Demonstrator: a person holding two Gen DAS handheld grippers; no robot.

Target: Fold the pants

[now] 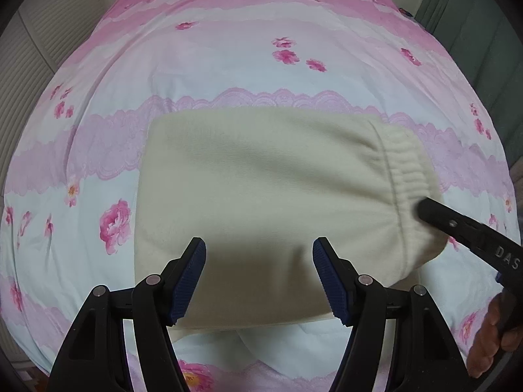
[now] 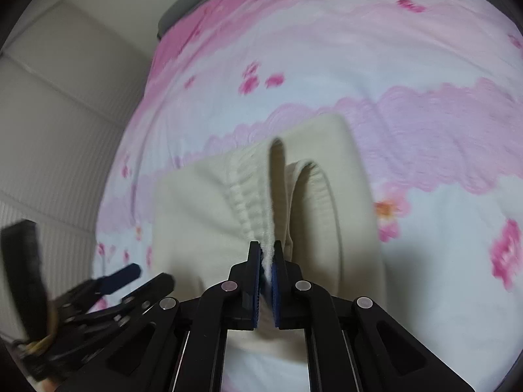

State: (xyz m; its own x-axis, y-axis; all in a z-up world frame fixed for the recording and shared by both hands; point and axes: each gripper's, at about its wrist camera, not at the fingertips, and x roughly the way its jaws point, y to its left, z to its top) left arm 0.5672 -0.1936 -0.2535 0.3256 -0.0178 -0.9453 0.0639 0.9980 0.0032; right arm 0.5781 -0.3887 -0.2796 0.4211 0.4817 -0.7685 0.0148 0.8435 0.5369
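We can read only 1 marking: the raised letters "DAS" on the black arm of the right gripper, at the right edge of the left wrist view. The word runs past the frame edge, so we cannot read its end.

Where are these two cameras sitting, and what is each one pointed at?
Left wrist view: sits on the left tool, looking steeply down at the folded cream pants on the floral bedspread; its own open fingers show, plus the right tool's tip and part of a hand.
Right wrist view: sits on the right tool, looking along its fingers, shut on the pants' waistband; the left tool shows lower left.
Both share the pants, the bedspread and each other's tool.
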